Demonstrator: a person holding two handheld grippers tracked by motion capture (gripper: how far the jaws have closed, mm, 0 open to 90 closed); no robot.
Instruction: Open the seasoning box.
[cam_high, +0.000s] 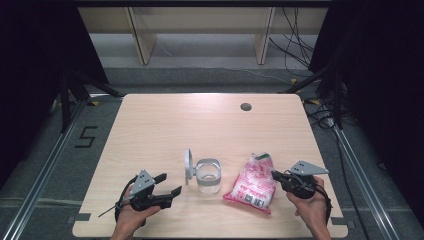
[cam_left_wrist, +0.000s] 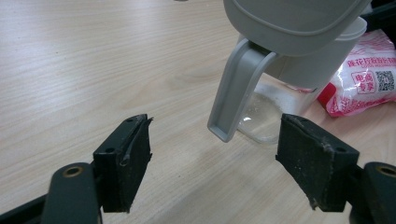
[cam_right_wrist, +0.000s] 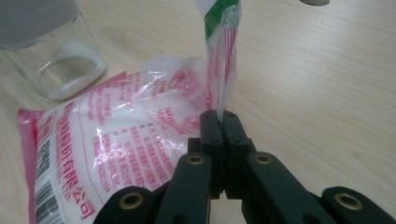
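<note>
A clear glass jar (cam_high: 208, 176) is standing near the front edge of a pale wooden bench (cam_high: 165, 125), its grey hinged lid (cam_high: 188, 166) flipped open and standing upright on the jar's left side. In the left gripper view, the lid's grey latch arm (cam_left_wrist: 236, 88) is hanging down in front of the glass, and a thin layer of white grains is lying in the jar's bottom. Just to the right of the jar, a pink-and-white printed plastic bag (cam_high: 252, 184) of white granules is lying on the bench, showing red lettering, a barcode and a QR code. The right gripper (cam_right_wrist: 218, 117), to the right of the jar, is holding its fingers clamped on the bag's green-and-clear top edge, which is rising upright between them. The left gripper (cam_high: 167, 184), to the left of the jar, is holding its fingers wide apart, gripping nothing, with the jar just beyond them.
</note>
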